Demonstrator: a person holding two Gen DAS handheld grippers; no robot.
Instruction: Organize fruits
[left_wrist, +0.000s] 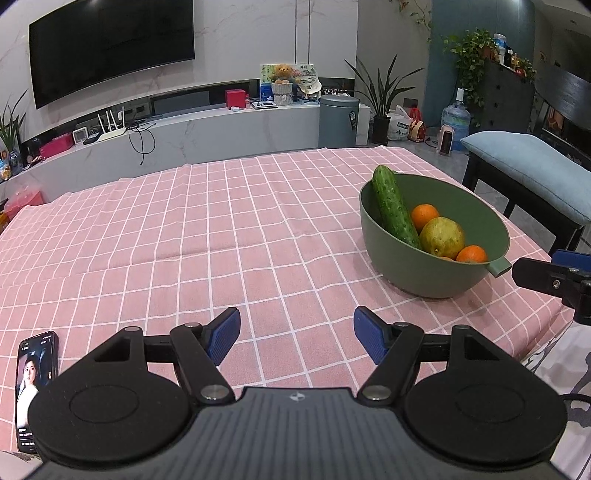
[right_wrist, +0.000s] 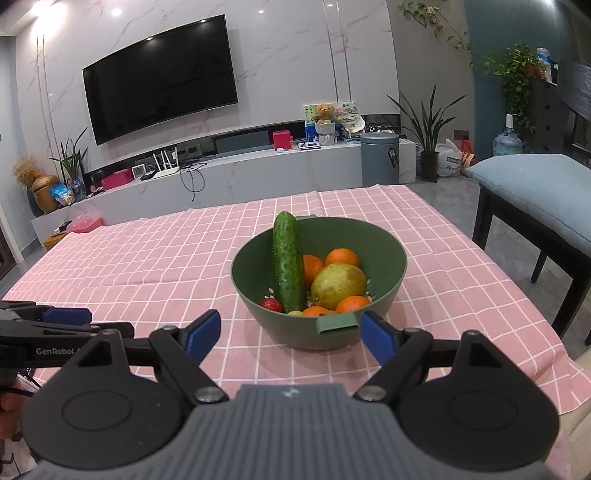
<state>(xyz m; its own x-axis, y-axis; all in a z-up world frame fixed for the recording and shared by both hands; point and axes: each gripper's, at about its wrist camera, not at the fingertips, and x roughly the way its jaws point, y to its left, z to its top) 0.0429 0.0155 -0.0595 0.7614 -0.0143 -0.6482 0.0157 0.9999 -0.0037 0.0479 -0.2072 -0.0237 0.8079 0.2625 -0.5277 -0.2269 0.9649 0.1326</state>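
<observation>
**Fruit gathered in the green bowl, both tools empty**

Green bowl (right_wrist: 321, 295) standing on the pink checked cloth of the counter (left_wrist: 184, 229), toward its right edge and closer to the near side than the far one. Inside: a cucumber (right_wrist: 287, 262) leaning upright against the left wall with its tip above the rim, a large yellow-green pear-like fruit (right_wrist: 338, 284) in the middle, oranges (right_wrist: 341, 257) around it, a small red tomato (right_wrist: 269, 304) at the cucumber's foot. Tab handle of the bowl turned toward the near edge.

Left hand-held gripper (left_wrist: 295, 334) low over bare cloth by the near edge, blue pads spread wide, nothing between them. Right hand-held gripper (right_wrist: 290, 334) just short of the bowl on its near side, pads likewise wide apart, straddling the tab handle in view without pressing on it.

Phone (left_wrist: 35, 387) lying face up, screen lit, at the near left corner of the counter
</observation>
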